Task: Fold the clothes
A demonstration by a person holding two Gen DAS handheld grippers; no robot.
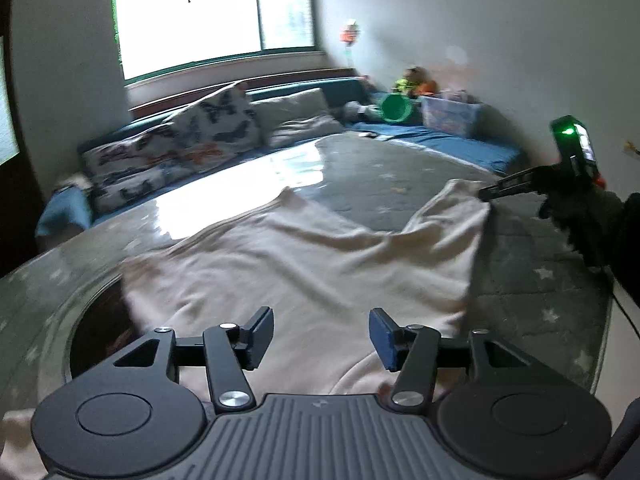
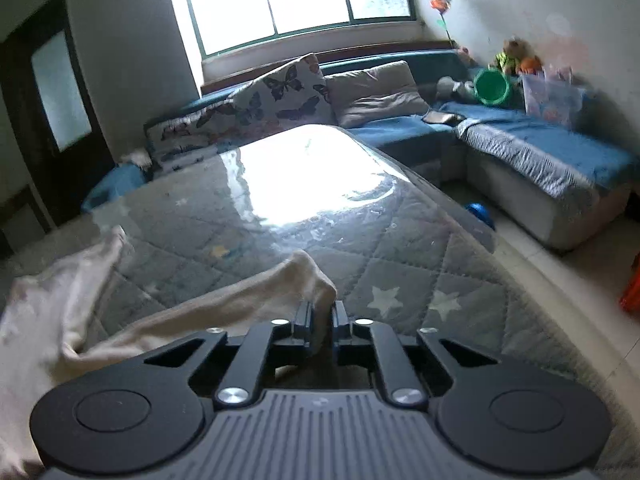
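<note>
A cream garment lies spread on a grey star-patterned quilted table cover. My left gripper is open and empty, hovering just above the garment's near part. My right gripper is shut on a far corner of the garment and lifts it slightly off the cover. In the left wrist view the right gripper shows at the right, pinching that corner, held by a dark-gloved hand.
A glossy table top reflects the window beyond the garment. A blue sofa with butterfly cushions, a green bucket and a plastic box runs around the far side. A blue ball lies on the floor.
</note>
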